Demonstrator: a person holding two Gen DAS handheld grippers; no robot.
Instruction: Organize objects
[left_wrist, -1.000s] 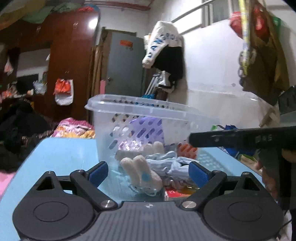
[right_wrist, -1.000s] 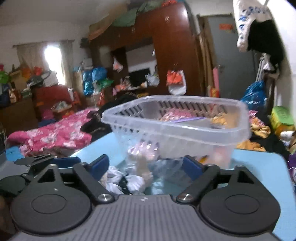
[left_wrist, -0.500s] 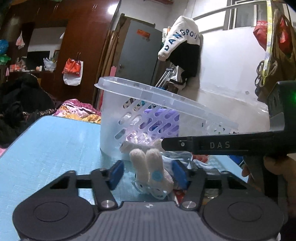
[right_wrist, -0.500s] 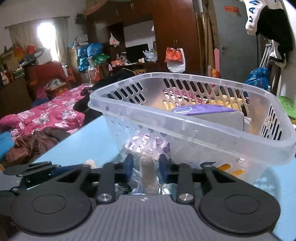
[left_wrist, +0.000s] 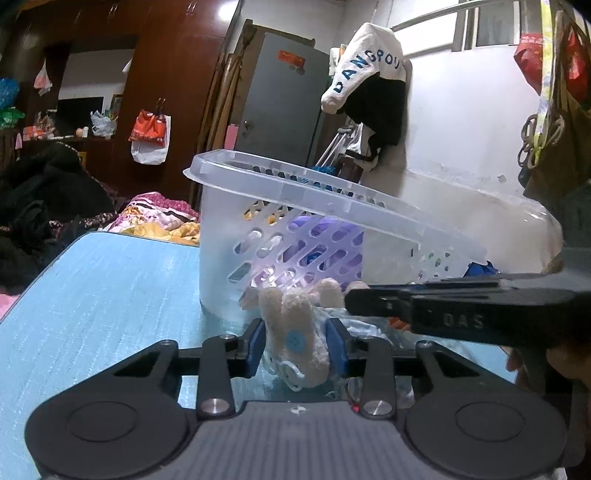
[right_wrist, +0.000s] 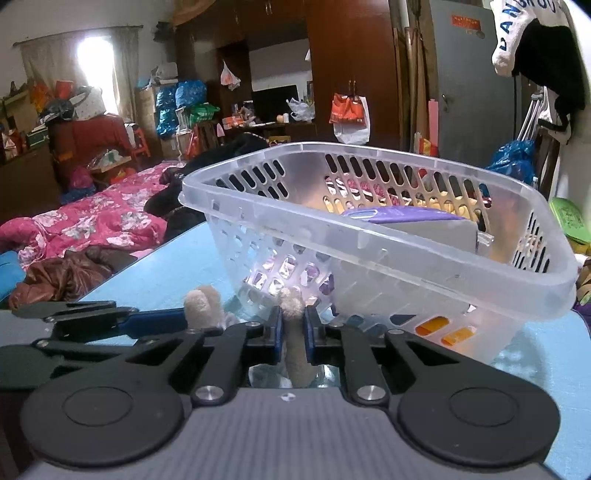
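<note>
Left gripper (left_wrist: 295, 343) is clamped on the paired limbs of the plush toy (left_wrist: 295, 325); right gripper (right_wrist: 293, 330) is clamped on another single limb of it. The toy lies on the blue table (left_wrist: 103, 295), just before the clear basket (right_wrist: 369, 236). A purple-lidded box (right_wrist: 413, 225) sits inside the basket.

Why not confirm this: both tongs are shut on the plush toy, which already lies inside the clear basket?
Not quite. Both the left tongs and right tongs are shut on the plush toy, but the left wrist view shows it outside the clear basket, on the blue table.
</note>
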